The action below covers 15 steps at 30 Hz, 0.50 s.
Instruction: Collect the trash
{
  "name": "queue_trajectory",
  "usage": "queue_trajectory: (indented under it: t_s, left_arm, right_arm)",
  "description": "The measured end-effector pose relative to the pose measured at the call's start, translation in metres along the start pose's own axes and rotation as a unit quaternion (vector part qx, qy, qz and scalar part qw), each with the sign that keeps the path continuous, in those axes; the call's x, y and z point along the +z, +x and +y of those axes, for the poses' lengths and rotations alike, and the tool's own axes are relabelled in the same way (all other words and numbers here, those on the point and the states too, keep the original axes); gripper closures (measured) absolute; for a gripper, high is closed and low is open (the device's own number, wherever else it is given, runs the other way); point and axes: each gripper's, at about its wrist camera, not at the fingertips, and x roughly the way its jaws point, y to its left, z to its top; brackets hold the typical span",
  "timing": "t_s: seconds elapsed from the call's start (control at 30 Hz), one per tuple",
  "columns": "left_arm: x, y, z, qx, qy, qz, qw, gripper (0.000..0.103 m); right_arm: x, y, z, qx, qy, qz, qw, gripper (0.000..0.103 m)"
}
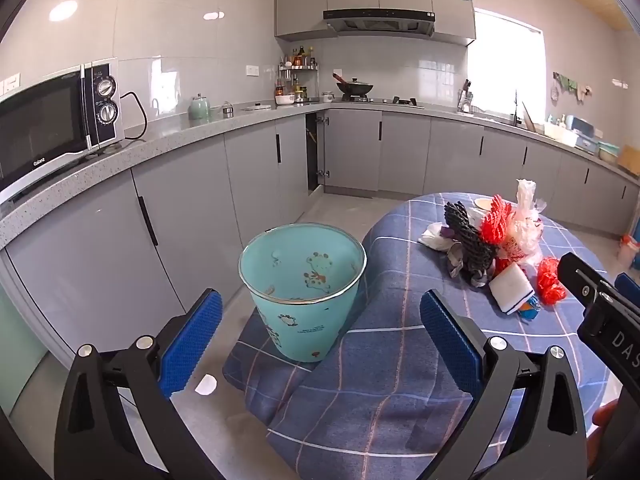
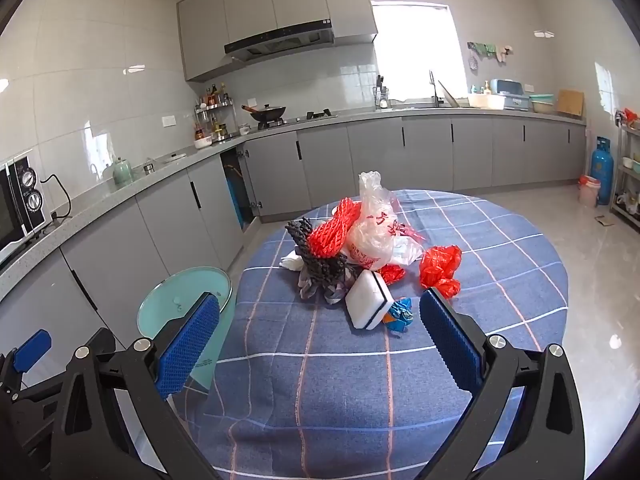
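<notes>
**Black frames, blue pads**

The left gripper (image 1: 320, 336) and right gripper (image 2: 320, 336) look alike: angular black arms with triangular cut-outs, silver round bolt heads at 10 and 2 o'clock, and blue ribbed pads (image 2: 188, 344) inside. White letters "DAS" mark one black body.

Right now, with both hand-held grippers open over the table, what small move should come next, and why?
Probably ease the right hand-held gripper forward onto the white sponge. It is the nearest piece of the trash pile, lies between the open jaws' line, and the teal bin stands empty beside the table.
</notes>
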Motion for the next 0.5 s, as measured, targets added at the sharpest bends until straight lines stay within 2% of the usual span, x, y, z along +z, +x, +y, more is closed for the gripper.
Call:
queue_trajectory:
  t_s: [0.5]
  left_arm:
    - [0.0008,-0.0006,0.0000,0.004,0.006,0.004,1.0000,0.006]
  right_arm:
    - [-0.0016,0.0022,-0.0019,-0.002,0.002,0.003,1.000,0.004]
